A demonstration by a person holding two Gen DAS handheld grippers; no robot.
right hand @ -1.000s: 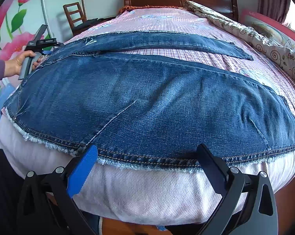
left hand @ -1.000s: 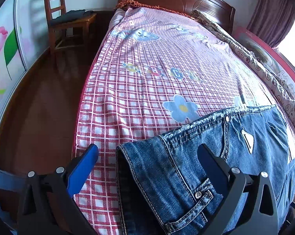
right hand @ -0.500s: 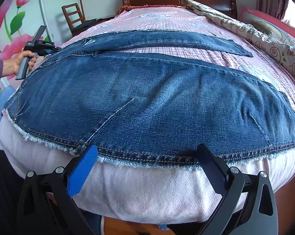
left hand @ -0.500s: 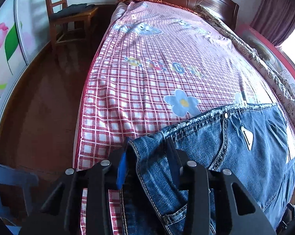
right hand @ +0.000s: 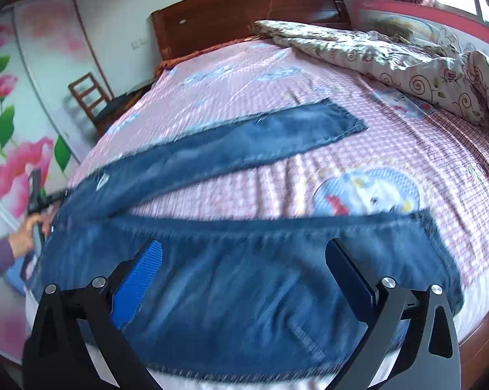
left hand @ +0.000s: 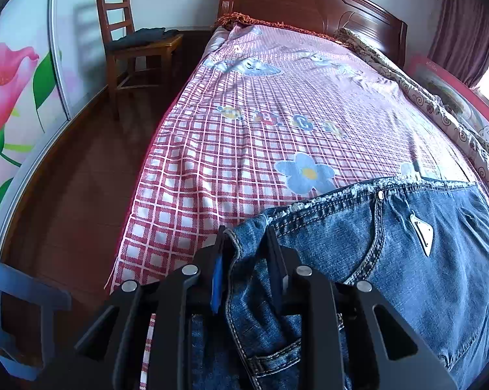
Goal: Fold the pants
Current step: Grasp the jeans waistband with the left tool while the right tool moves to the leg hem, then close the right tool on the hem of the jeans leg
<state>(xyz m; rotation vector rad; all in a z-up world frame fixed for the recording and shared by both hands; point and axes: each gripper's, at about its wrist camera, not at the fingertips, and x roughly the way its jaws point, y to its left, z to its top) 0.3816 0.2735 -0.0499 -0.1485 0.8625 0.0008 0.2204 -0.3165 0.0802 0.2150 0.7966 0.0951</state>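
Note:
Blue jeans (right hand: 244, 286) lie spread on a pink checked bed (left hand: 244, 149), the two legs splayed apart; the far leg (right hand: 244, 143) runs toward the headboard. My left gripper (left hand: 246, 253) is shut on the waistband corner of the jeans (left hand: 406, 253) at the bed's left edge. It also shows, small, in the right wrist view (right hand: 36, 195), held by a hand. My right gripper (right hand: 244, 260) is open and empty, hovering over the near leg by the bed's foot edge.
A wooden chair (left hand: 130, 42) stands on the wood floor left of the bed. A crumpled floral quilt (right hand: 390, 52) lies along the bed's right side. The wooden headboard (right hand: 244, 9) is at the far end. A flowered wardrobe door (left hand: 10, 81) is at left.
My left gripper closed on the jeans' waistband corner and has lifted it slightly. My right gripper, still open, has swung up and forward over the near leg; its view is blurred by motion.

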